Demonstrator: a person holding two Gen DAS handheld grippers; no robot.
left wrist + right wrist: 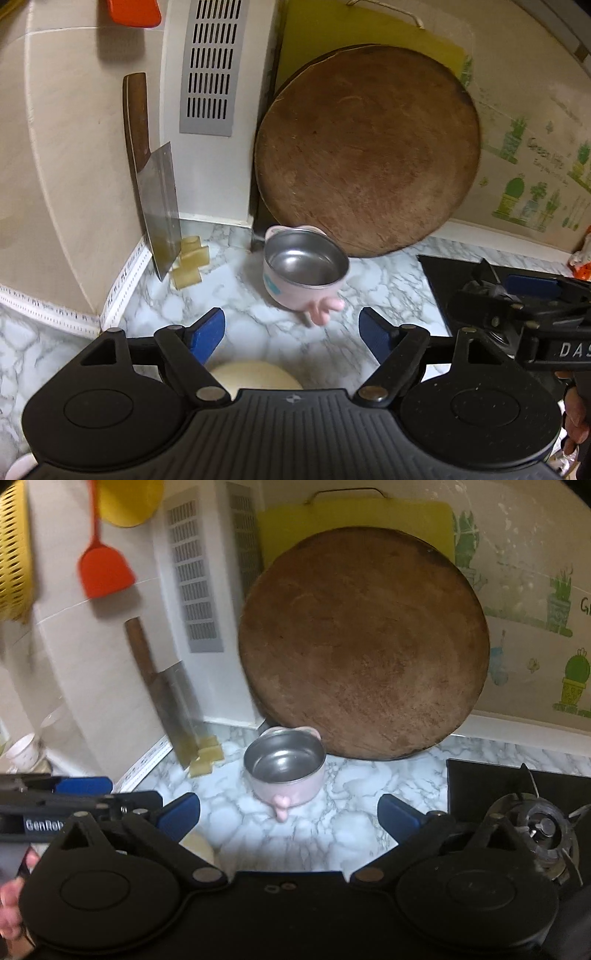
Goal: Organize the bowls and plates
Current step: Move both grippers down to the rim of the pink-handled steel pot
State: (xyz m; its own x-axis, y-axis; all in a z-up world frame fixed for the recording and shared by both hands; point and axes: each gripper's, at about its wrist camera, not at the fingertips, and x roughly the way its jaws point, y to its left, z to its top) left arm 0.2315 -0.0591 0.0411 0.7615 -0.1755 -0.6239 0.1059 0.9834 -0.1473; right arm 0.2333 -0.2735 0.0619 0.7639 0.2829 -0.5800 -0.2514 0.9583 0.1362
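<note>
— Blue pads on the left gripper (291, 334) stand well apart with nothing between them, only marble countertop (258, 332) below. Same on your side?

— Same. The right gripper (289, 812) is spread wide and empty, its pads (400, 818) hanging over bare marble. Just ahead of both sits the pink bowl (284, 771), steel-lined, upright, a small pink handle pointing toward me.

— From the left wrist view it looks tilted, though that may be only lens and blur. It stands on the counter in front of the round wooden board (367, 151), which leans on the wall with a yellow cutting board (369, 33) behind it.

— Close to the wooden board's lower edge — whether touching, I can't tell.

— Under my gripper there is a pale cream dish (255, 374), mostly hidden by the gripper body.

— I see a sliver of it by my left pad. Further left, a cleaver (166, 690) with a wooden handle leans against the wall, yellowish blocks (207, 760) at its tip.

— And to the right, the black stove (517, 812) with its burner.

— A red spatula (103, 572) hangs high on the wall beside a yellow colander (16, 550).
</note>
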